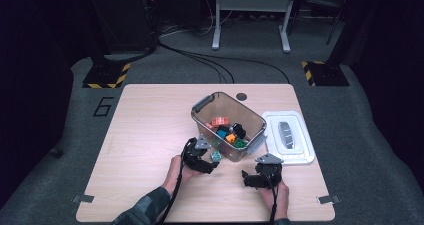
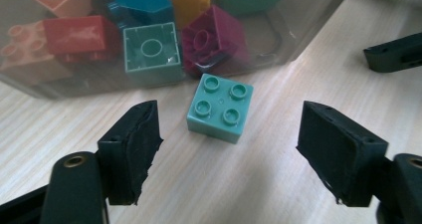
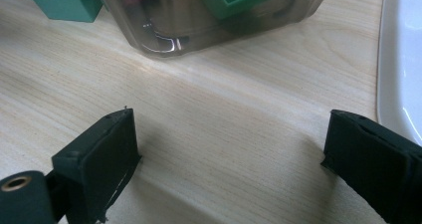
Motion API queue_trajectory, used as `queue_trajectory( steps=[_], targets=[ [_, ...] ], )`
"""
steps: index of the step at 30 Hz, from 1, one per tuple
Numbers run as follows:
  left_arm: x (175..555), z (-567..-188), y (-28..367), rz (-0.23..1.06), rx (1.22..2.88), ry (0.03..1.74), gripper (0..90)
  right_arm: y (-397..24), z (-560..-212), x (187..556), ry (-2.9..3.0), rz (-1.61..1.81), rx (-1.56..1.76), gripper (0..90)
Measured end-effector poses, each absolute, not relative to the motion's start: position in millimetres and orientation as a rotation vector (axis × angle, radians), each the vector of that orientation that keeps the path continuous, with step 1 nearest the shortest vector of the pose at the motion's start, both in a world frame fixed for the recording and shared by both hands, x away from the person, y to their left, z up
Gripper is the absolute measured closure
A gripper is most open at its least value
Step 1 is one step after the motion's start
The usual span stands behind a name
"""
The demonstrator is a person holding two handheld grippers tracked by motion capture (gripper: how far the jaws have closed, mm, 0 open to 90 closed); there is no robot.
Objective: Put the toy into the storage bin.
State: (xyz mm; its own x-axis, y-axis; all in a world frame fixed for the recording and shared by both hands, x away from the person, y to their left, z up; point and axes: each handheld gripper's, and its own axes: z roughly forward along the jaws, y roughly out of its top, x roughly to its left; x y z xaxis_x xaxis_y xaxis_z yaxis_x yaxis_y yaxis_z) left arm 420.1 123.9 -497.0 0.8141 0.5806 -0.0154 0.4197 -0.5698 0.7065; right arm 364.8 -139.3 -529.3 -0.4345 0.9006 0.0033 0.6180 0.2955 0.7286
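While the small teal four-stud plastic brick point(image 2: 219, 107) lies flat on the pale wooden table point(image 1: 145, 135), studs up, it sits just in front of the clear plastic bin point(image 1: 227, 125) full of coloured bricks, near its wall; whether it touches that wall you cannot tell. In your left gripper view it rests at centre frame, slightly above and between the two black jaws, closer to the lower-left one. Your left gripper point(image 2: 229, 149) stands open around it with bare wood on both sides, neither pad touching, nothing held. Behind the brick the bin wall closes off the top of that frame; the open room lies toward the bottom and right.

In the high view your right gripper point(image 1: 247, 177) sits lower right of centre, well apart from the brick; its jaws are spread wide and empty over bare table. The white plastic lid point(image 1: 290, 137) lies flat just right of the bin, its edge close to your right jaw.
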Motion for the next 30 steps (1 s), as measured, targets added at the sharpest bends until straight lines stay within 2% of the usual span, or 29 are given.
queue_trajectory(
  steps=[9,15,19,30],
  targets=[
    [427,-510,118,0.323,2.252,0.714,38.8,-139,-529,365,2.161,0.938,1.359,5.9],
    [430,-515,116,0.304,2.268,0.698,48.7,-139,-529,365,2.16,0.938,1.364,5.9],
    [428,-515,117,0.307,2.264,0.691,58.4,-139,-529,365,2.16,0.939,1.365,5.9],
    [422,-508,124,0.295,2.246,0.674,59.0,-139,-529,365,2.16,0.938,1.364,5.9]
  ],
)
